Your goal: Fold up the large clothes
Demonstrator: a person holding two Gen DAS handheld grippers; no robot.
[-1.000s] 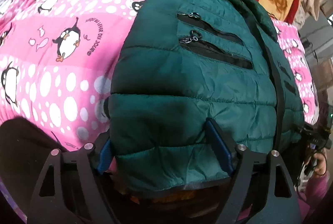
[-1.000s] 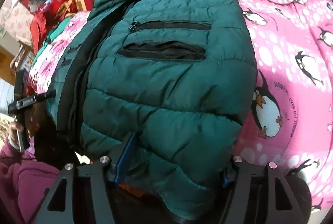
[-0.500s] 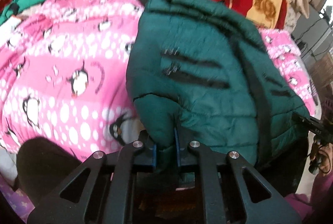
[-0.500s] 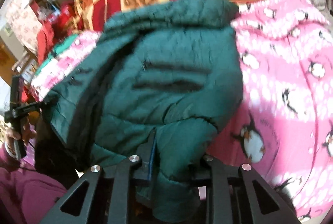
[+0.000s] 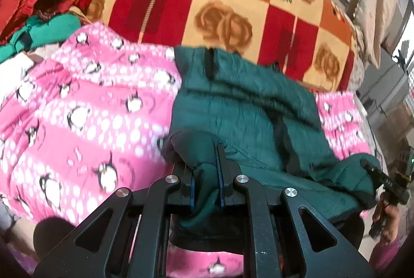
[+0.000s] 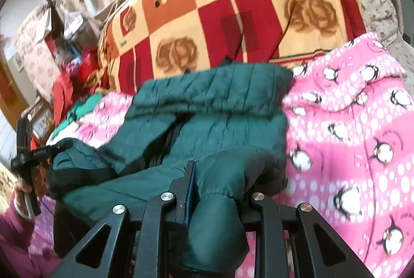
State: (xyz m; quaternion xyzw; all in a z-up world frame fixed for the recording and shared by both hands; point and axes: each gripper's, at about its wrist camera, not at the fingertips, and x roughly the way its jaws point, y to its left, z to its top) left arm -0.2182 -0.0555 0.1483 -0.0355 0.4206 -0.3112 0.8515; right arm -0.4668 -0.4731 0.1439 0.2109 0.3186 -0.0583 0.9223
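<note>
**Obscured and indeterminate areas**

Both wrist views are motion-blurred. On the green jacket (image 5: 240, 107) the quilting and front closure smear; pocket zips cannot be made out. The pinched hem folds conceal the left gripper (image 5: 206, 172) pad faces, and the right gripper (image 6: 217, 190) far finger is buried in fabric. The jacket's underside and the pink penguin blanket (image 5: 77, 122) beneath it are hidden. The checked rose blanket (image 6: 233, 14) runs off-frame at the top. The person's hand (image 6: 22, 186) is cut by the left edge.
</note>
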